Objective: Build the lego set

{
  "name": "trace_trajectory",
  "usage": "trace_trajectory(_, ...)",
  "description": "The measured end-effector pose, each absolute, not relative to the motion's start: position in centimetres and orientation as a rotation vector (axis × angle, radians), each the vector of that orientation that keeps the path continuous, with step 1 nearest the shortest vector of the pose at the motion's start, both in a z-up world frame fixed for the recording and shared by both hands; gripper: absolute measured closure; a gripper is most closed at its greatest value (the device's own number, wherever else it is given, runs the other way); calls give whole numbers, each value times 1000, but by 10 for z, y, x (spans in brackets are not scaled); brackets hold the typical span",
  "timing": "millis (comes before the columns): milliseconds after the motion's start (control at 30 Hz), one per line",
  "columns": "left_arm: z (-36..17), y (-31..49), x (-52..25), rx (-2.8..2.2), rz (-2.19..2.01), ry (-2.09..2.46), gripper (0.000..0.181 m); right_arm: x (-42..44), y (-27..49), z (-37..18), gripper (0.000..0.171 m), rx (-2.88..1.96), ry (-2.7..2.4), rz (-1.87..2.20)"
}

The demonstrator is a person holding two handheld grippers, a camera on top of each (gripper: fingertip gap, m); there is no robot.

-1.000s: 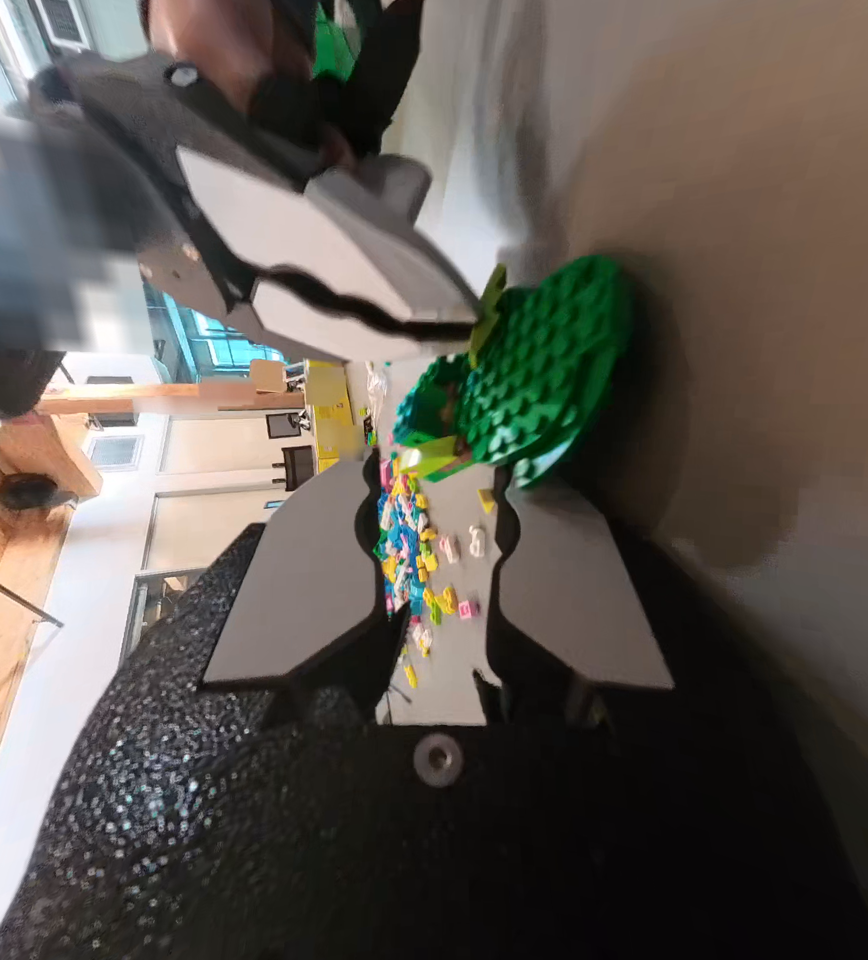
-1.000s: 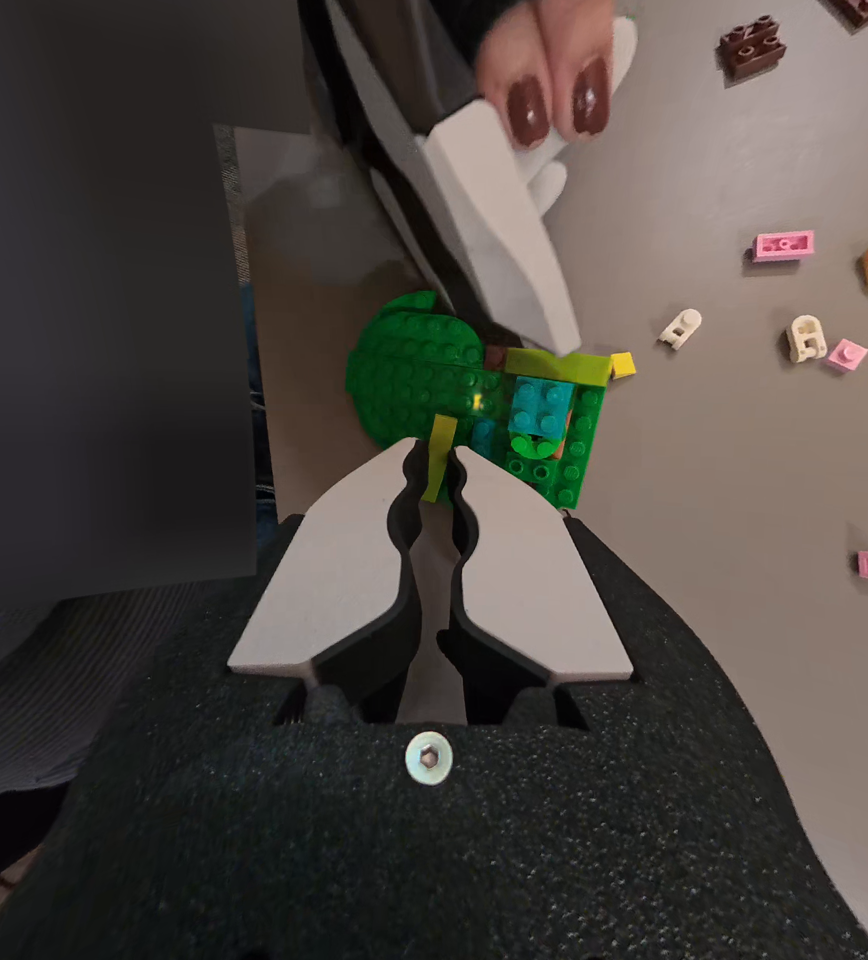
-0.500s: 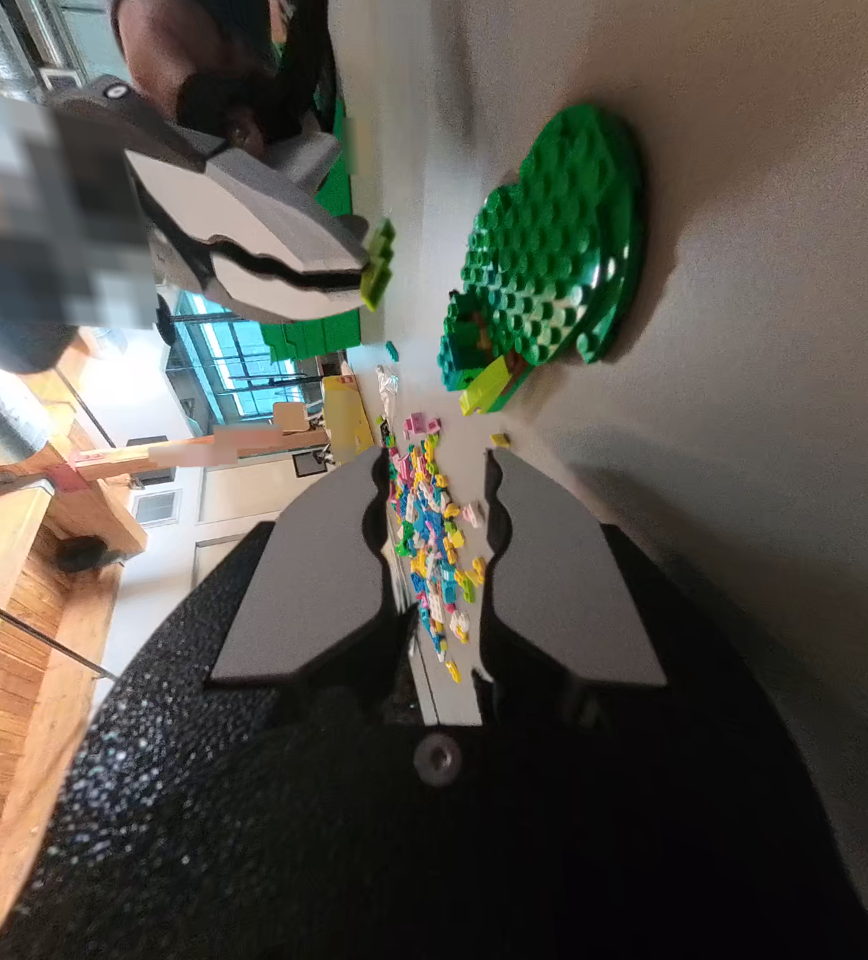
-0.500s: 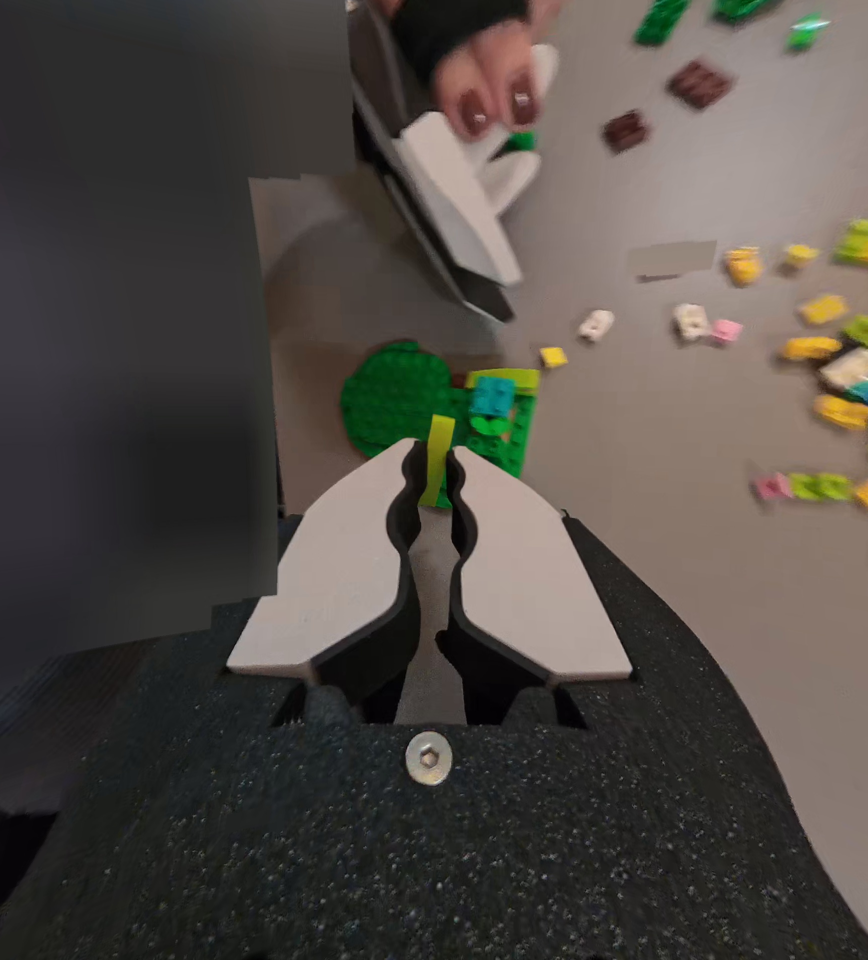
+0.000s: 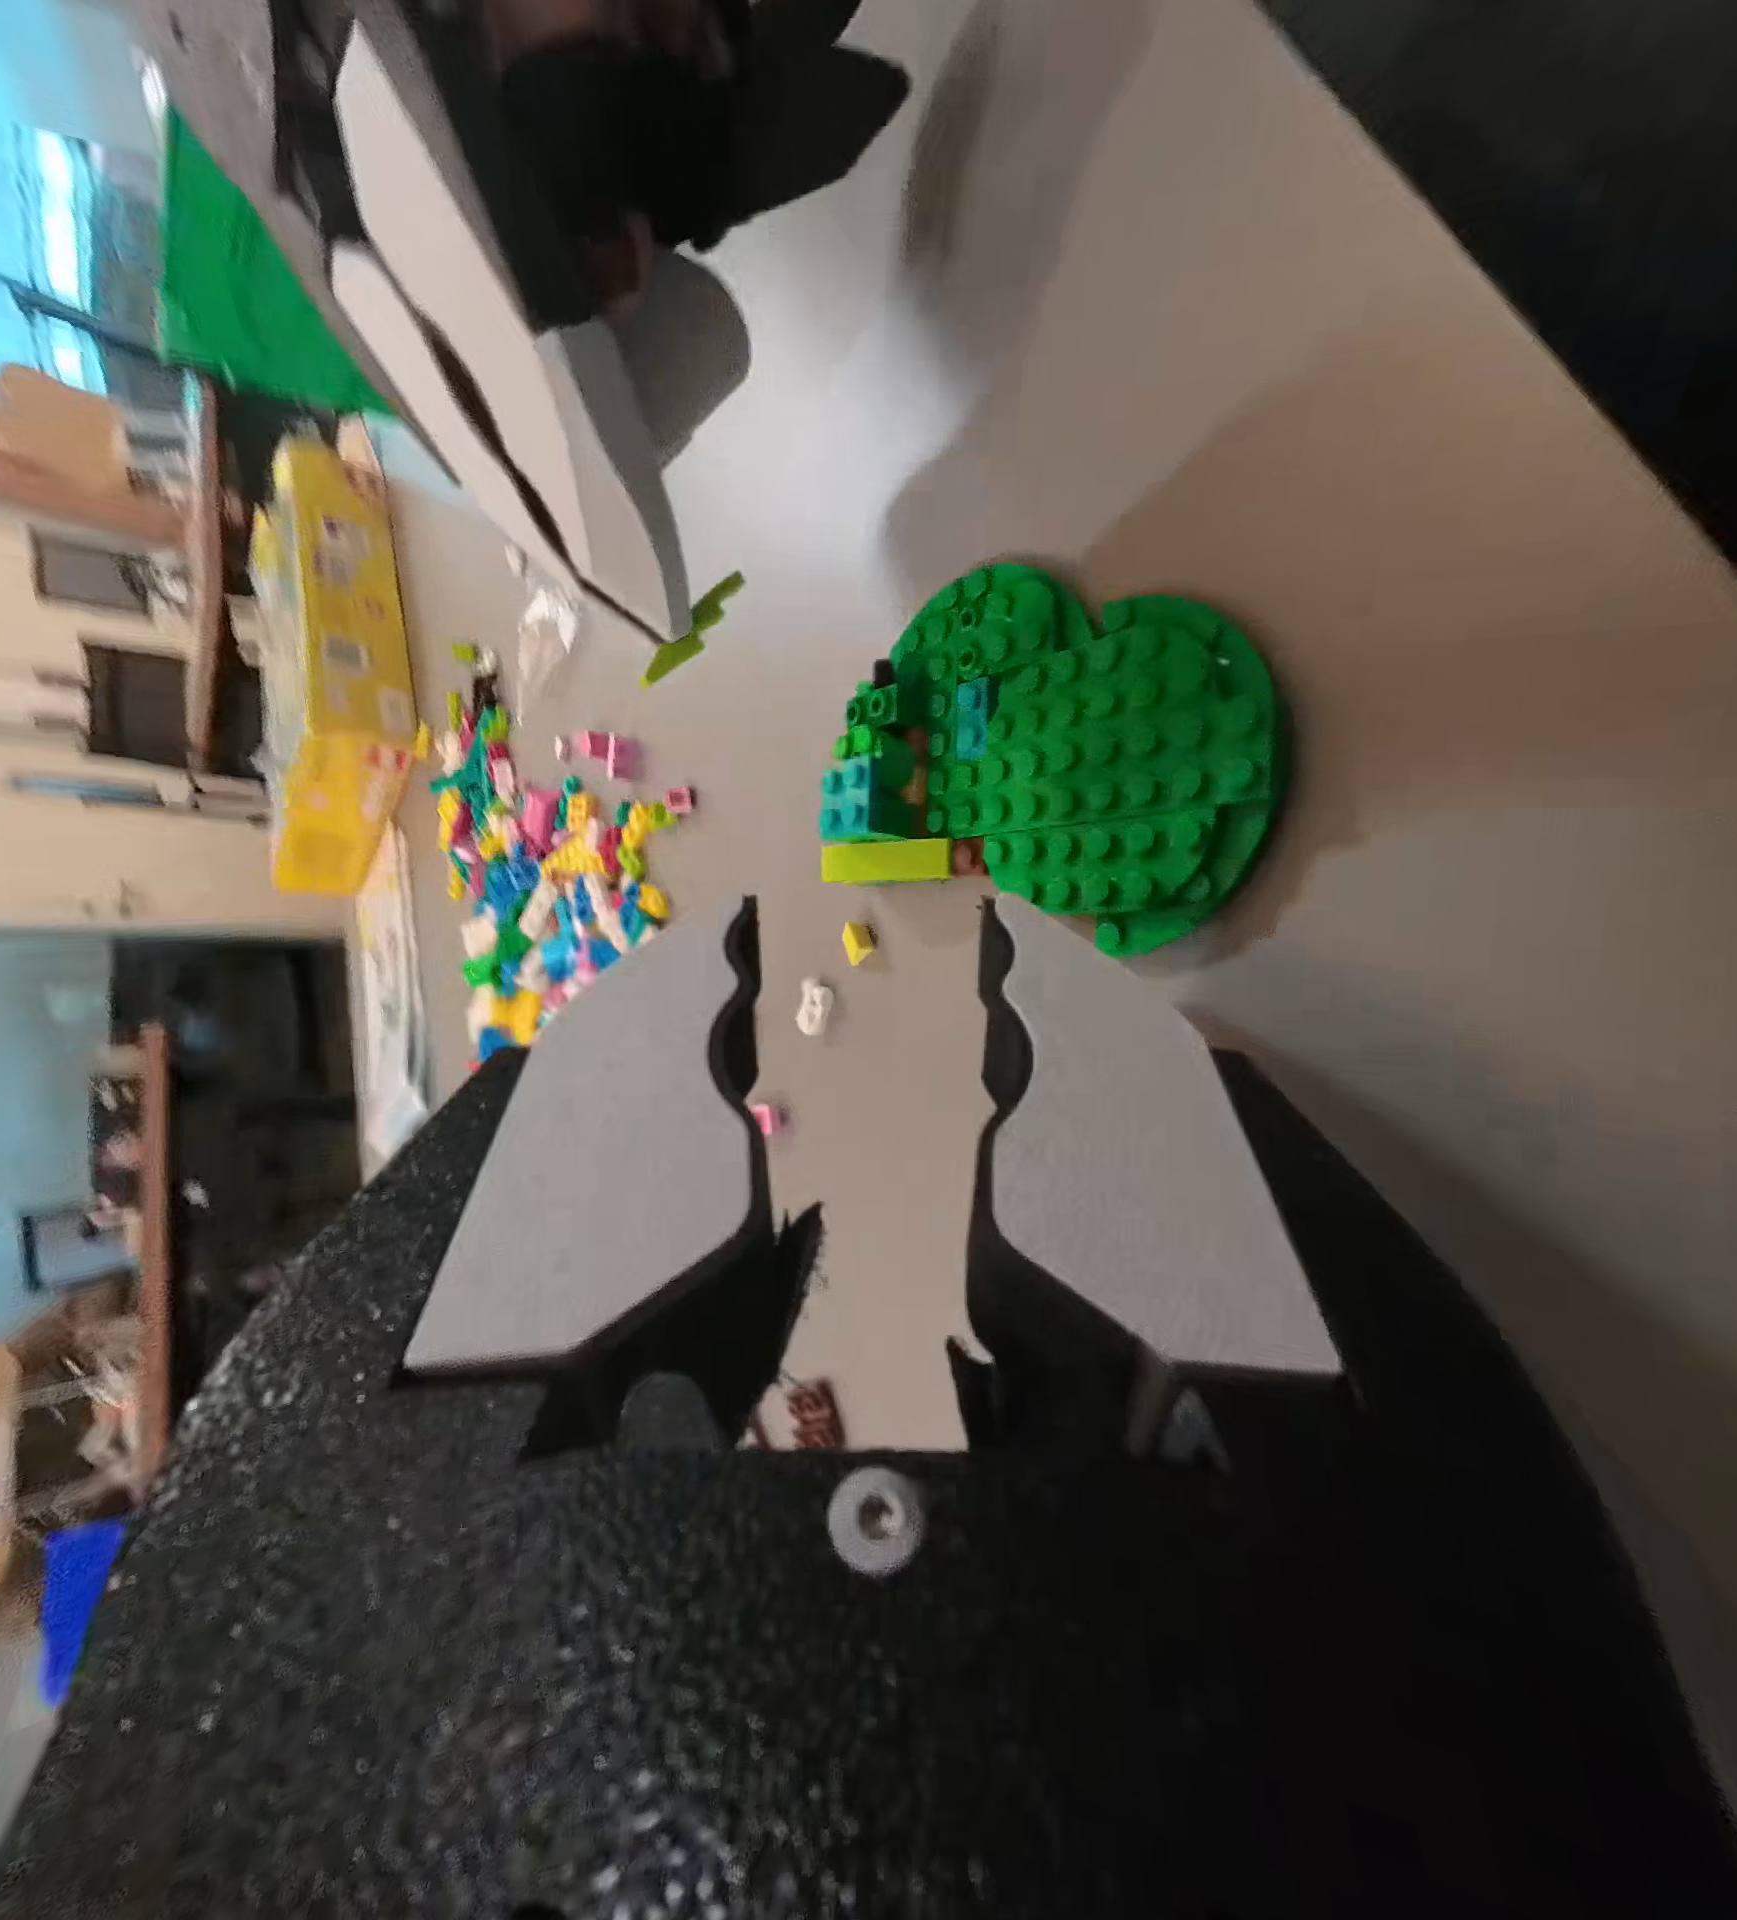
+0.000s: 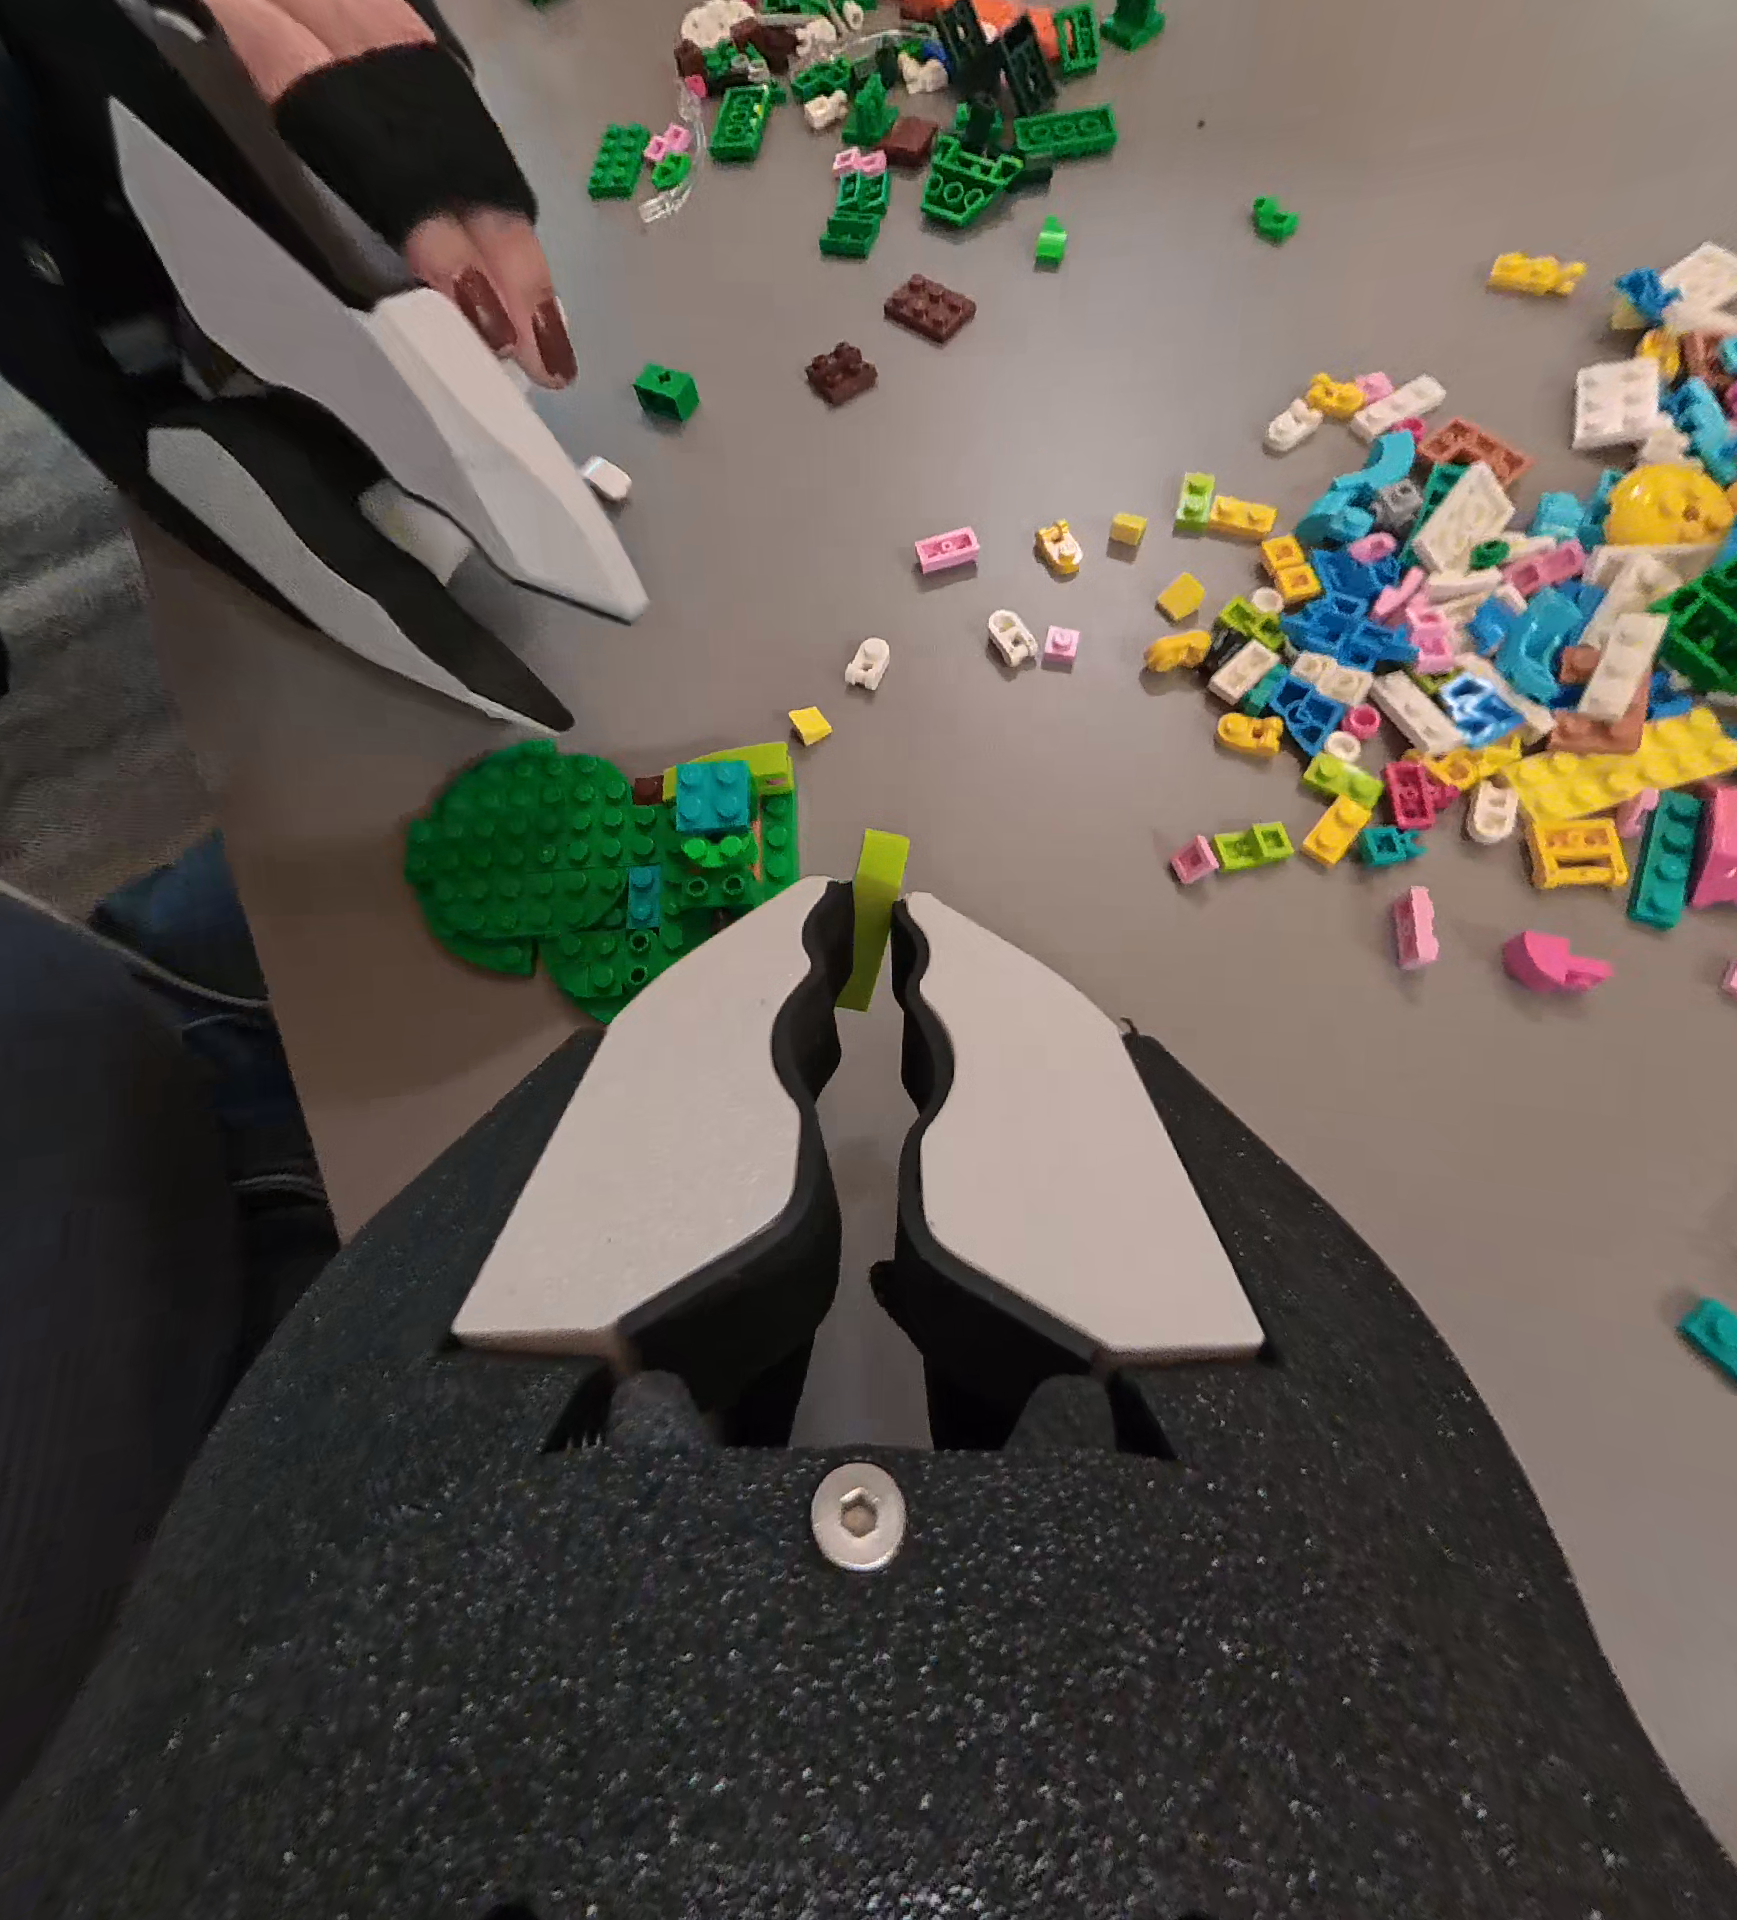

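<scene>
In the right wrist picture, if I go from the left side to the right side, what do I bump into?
Other gripper, the left one → green lego build → lime plate pinched in the right gripper → big colourful brick pile.

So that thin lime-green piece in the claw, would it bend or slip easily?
Probably stiff: the lime piece stays straight though pinched only along its lower part by the right claw. It looks light, being thin. It might twist or slip, since the smooth faces sit edge-on between the fingertips.
</scene>
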State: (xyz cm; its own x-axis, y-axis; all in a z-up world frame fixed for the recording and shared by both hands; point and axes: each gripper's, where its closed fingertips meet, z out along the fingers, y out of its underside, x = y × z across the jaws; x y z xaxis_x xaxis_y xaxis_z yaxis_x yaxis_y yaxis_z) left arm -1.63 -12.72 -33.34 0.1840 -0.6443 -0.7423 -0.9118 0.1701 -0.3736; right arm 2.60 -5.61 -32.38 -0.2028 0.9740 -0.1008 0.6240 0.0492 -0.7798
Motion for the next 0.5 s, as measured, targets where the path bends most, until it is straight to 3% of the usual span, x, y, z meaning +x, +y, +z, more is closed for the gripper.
trace_trajectory(233, -334, -155, -23, -1788, 335, 1322, 127, 11, -69, -349, 165, -1501, -2103, 823)
trace_trajectory(500, -341, -227, -14, -1917, 286, 1149, 113, -13, -128, -360, 165, -1192, -2346, 899)
